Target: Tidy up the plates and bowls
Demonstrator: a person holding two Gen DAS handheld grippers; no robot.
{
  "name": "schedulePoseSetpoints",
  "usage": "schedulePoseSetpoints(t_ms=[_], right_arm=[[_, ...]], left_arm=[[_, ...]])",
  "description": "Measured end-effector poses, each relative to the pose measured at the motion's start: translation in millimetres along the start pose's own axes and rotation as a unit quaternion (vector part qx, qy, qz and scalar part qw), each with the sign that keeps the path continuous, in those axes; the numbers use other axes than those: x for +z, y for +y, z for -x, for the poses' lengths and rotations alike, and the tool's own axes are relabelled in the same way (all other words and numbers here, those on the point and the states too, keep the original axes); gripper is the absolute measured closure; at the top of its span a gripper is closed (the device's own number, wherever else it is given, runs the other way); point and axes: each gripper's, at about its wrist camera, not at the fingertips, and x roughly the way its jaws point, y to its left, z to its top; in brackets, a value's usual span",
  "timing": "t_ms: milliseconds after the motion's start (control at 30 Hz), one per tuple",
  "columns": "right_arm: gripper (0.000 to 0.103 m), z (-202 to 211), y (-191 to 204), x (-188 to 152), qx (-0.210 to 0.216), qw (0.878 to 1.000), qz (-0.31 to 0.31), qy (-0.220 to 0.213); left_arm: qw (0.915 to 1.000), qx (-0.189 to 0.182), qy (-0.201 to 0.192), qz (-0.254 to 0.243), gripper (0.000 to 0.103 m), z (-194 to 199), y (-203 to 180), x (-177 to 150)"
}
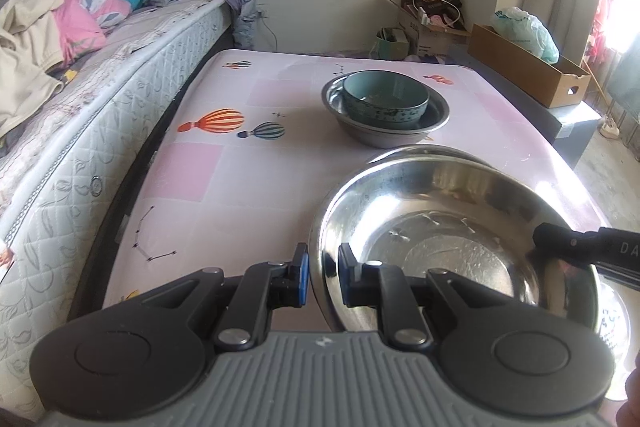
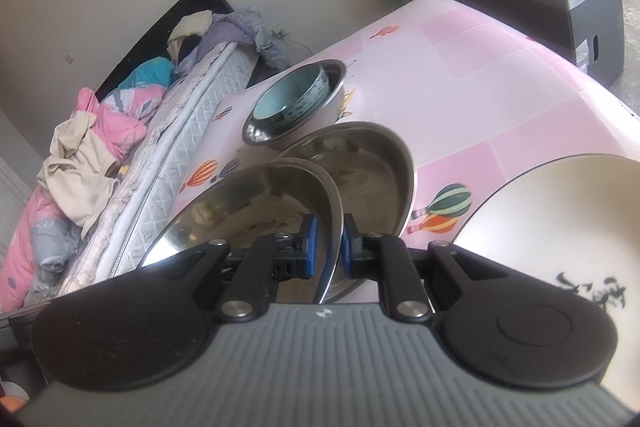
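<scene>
Both my grippers clamp one steel bowl (image 1: pixel 440 227) by its rim, held tilted over the pink bench (image 1: pixel 224 155): L gripper (image 1: pixel 323 267) nearly shut on the near-left rim, R gripper (image 2: pixel 328 245) nearly shut on the opposite edge, w/ the thin rim between the blue pads (image 2: pixel 310 243).

Step in hand, as I judge it: carrying this bowl to nest w/ the others. A second steel bowl (image 2: pixel 368 167) sits just behind it; farther back a teal bowl (image 1: pixel 386 99) rests inside a grey basin (image 1: pixel 400 135). A white plate (image 2: pixel 560 227) lies at the R.

Next move calls for levelling the bowl, centring it over a stack, lowering evenly w/ both hands. The bowl looks shiny, thin-walled and slippery at the rim.
</scene>
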Motion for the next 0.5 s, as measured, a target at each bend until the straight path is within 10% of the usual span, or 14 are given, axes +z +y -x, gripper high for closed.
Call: schedulePoseSetpoints(t_ms=[500], right_arm=[[0.09, -35, -24, 29, -0.032, 0.999, 0.001, 0.006]], left_arm=[[0.9991, -0.018, 0.039, 0.0, 0.086, -62, -16, 19]])
